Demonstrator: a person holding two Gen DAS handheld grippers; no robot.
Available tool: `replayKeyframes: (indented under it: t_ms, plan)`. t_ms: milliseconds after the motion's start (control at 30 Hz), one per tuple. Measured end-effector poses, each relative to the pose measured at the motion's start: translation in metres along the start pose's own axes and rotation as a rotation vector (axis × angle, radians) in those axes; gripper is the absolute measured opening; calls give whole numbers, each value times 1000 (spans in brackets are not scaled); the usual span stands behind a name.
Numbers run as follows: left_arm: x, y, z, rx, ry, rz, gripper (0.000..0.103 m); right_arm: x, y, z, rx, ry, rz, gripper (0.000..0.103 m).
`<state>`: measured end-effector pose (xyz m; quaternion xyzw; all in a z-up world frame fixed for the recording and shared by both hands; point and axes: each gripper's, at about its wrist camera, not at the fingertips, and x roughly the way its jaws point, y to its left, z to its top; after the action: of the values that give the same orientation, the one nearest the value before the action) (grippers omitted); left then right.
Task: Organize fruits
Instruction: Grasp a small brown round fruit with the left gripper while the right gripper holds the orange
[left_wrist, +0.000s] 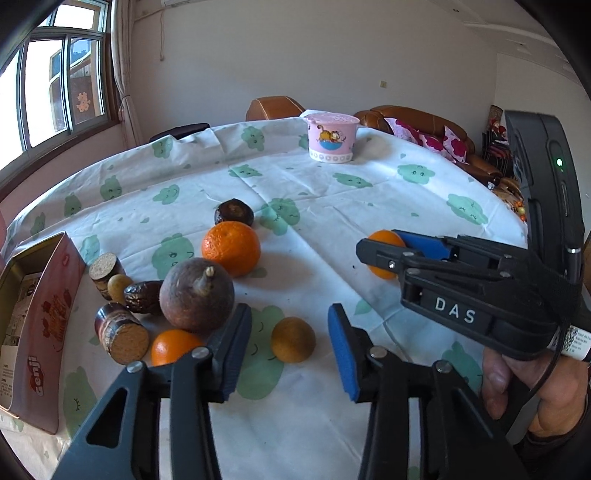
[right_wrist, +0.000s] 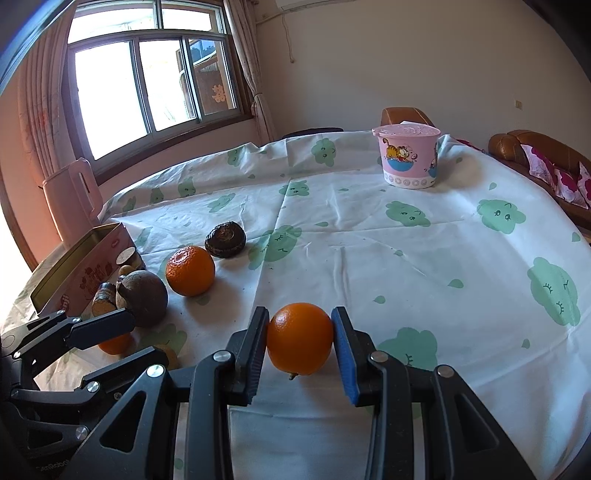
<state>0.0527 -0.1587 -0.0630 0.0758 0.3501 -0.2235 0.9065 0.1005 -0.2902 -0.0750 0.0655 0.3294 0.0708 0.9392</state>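
Right tongs (right_wrist: 299, 345) clenched on a small orange (right_wrist: 300, 338), pads pressed to both flanks, stem end downward; left tongs (left_wrist: 290, 354) released, gaping just short of a tan round fruit (left_wrist: 293, 339). Squeeze evenly and modestly, given a smooth round skin apt to roll out of flat pads. Carry level and low toward the likely home, the open tin (left_wrist: 48, 317) at the near left, with no sorting rule on show. Steer wide of the left-hand cluster: another little orange (left_wrist: 171, 347), cut cane stubs (left_wrist: 122, 332), a big brown stemmed fruit (left_wrist: 197, 295), then a larger orange (left_wrist: 231, 248) and, farther off, a dark chestnut-like lump (left_wrist: 234, 212). Impossible to say whether the gripped orange rests on the tablecloth (right_wrist: 443, 258) or hangs clear of it. Little orange half hidden behind the left finger; tin interior mostly cut off by the frame edge; at the far side, a pink tub (left_wrist: 332, 136) lidded, contents unseen.
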Motion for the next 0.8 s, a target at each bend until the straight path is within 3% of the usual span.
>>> replayKeyframes:
  t_ms: [167, 267, 800]
  plan:
    - [16, 6, 1, -28, 98, -55, 29, 2, -1, 0, -5, 8, 4, 37]
    - [17, 6, 1, -31, 104, -67, 27, 3, 0, 0, -13, 18, 2, 37]
    - [-7, 13, 1, -55, -71, 16, 27, -4, 6, -2, -51, -22, 8, 37]
